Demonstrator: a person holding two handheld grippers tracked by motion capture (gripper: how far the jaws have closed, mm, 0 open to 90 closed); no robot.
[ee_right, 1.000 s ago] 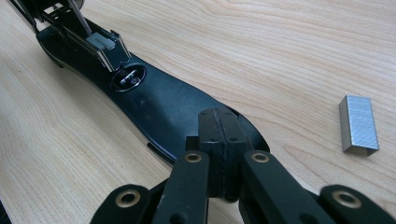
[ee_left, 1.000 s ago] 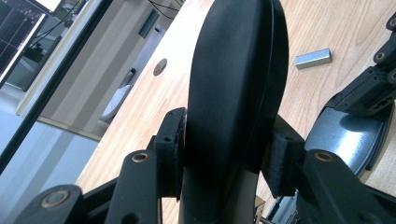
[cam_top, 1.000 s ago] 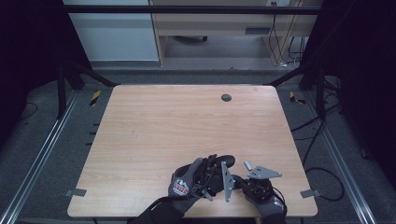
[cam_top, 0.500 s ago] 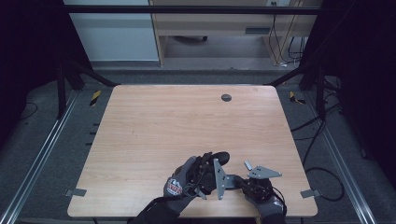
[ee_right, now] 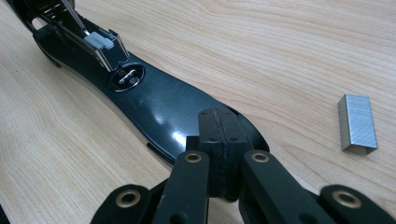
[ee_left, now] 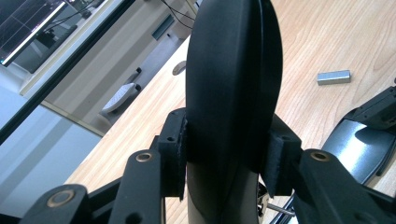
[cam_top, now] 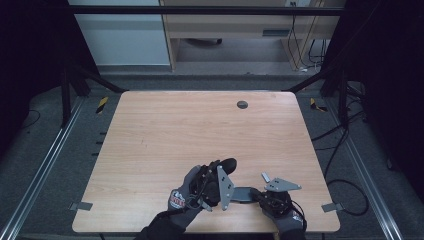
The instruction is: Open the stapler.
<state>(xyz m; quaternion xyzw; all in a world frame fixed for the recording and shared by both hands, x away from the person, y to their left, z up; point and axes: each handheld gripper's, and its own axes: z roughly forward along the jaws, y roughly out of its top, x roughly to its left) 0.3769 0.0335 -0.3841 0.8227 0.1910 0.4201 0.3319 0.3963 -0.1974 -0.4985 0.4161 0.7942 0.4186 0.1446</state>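
At the near edge of the wooden tabletop, a black stapler lies opened out — its base flat on the wood, its top arm swung upward. The left gripper is clenched on that raised arm, both pads pressing its sides, the jaws having just been closing on it. The right gripper is clamped tight, its pads meeting over the rear end of the stapler's base and pinning it to the tabletop. In the right gripper view the open staple channel shows at the far end. A strip of staples lies on the wood just beside the base — apart from both grippers.
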